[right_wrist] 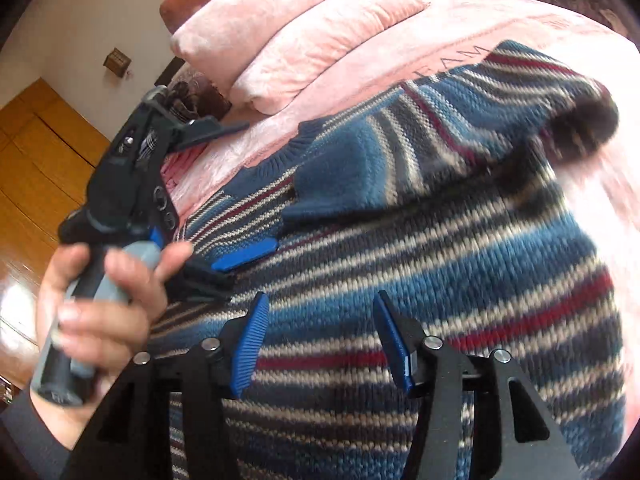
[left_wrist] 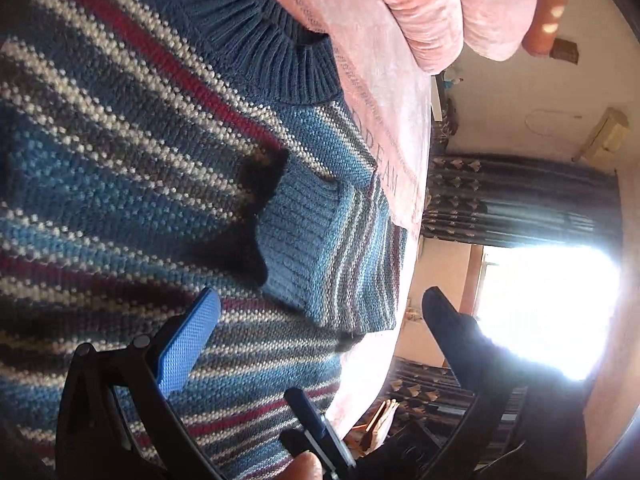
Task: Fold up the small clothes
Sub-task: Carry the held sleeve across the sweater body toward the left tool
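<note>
A knit sweater [left_wrist: 120, 160] [right_wrist: 440, 280] with blue, white, grey and red stripes lies flat on a pink bed cover [left_wrist: 384, 80] [right_wrist: 360, 80]. One sleeve is folded across the body, and its blue ribbed cuff [left_wrist: 300, 236] [right_wrist: 336, 176] rests on the chest. The ribbed collar [left_wrist: 260, 40] sits further up. My left gripper [left_wrist: 320, 294] [right_wrist: 260, 184] is open, held in a hand [right_wrist: 104, 312], with its jaws straddling the cuff end without touching it. My right gripper [right_wrist: 320, 300] hovers open just above the sweater's body, with nothing between its blue pads [right_wrist: 252, 340].
Pink pillows [left_wrist: 432, 4] [right_wrist: 288, 32] are stacked at the head of the bed. The bed edge [left_wrist: 404, 300] drops off beside the sweater towards dark curtains [left_wrist: 520, 200] and a bright window [left_wrist: 548, 308]. A wooden wardrobe [right_wrist: 40, 140] stands at the left.
</note>
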The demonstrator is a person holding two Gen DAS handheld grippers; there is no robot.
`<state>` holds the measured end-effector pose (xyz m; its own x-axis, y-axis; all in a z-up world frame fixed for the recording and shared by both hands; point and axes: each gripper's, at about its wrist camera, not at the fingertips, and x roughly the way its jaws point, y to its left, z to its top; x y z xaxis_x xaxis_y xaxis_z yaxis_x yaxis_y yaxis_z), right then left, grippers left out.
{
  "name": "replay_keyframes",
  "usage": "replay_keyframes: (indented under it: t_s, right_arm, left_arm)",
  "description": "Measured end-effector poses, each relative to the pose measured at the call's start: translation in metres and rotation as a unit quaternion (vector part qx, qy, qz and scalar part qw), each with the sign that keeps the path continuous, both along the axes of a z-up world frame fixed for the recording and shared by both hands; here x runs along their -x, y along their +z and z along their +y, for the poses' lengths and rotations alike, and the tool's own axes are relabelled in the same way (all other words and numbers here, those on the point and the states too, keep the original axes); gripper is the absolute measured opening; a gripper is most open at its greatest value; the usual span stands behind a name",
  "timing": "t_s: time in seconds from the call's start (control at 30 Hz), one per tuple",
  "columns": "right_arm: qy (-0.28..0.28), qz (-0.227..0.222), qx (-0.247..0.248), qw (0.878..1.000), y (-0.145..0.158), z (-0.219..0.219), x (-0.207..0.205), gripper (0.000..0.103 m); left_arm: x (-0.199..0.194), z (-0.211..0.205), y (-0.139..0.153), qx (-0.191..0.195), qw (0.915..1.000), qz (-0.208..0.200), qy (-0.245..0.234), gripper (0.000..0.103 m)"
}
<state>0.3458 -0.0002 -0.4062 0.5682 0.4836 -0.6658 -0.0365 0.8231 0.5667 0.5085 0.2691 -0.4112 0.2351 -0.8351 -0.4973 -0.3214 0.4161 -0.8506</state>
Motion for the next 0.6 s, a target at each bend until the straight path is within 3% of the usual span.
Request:
replay_keyframes:
  t_s: [0.07,0.13,0.2,0.27,0.3,0.33,0.37,0.47,0.6]
  right_arm:
    - [-0.011,0.017,-0.006,1.0,-0.017,-0.002,0.013,0.054]
    - [-0.009,0.002,-0.016,1.0,-0.013,-0.004,0.013,0.058]
    - [-0.009,0.008,-0.012,1.0,-0.017,-0.005,0.011,0.059]
    - [-0.012,0.004,-0.013,1.0,-0.016,-0.005,0.011,0.059]
    - [-0.012,0.004,-0.013,1.0,-0.017,-0.006,0.013,0.059]
    - [-0.012,0.004,-0.013,1.0,-0.017,-0.004,0.012,0.059]
    - [-0.012,0.004,-0.014,1.0,-0.017,-0.004,0.012,0.059]
    - [-0.011,0.002,-0.011,1.0,-0.017,0.0,0.009,0.06]
    - [-0.01,0.0,-0.008,1.0,-0.018,0.004,0.006,0.061]
  left_arm:
    - [-0.009,-0.008,-0.008,-0.007,0.9999,0.01,-0.004,0.1]
    - [-0.014,-0.012,-0.012,-0.007,0.9998,0.017,0.0,0.099]
    - [-0.02,-0.013,-0.012,-0.019,0.9997,0.017,0.001,0.09]
    - [-0.024,-0.015,-0.011,-0.036,0.9991,0.022,-0.01,0.042]
    - [-0.026,-0.015,-0.012,-0.048,0.9983,0.029,-0.016,0.034]
    - [-0.027,-0.015,-0.013,-0.062,0.9973,0.035,-0.019,0.013]
    - [-0.028,-0.015,-0.013,-0.077,0.9961,0.036,-0.023,0.007]
    - [-0.034,-0.016,-0.006,-0.091,0.9948,0.035,-0.031,0.007]
    - [-0.046,-0.023,0.035,-0.107,0.9928,-0.007,-0.054,0.006]
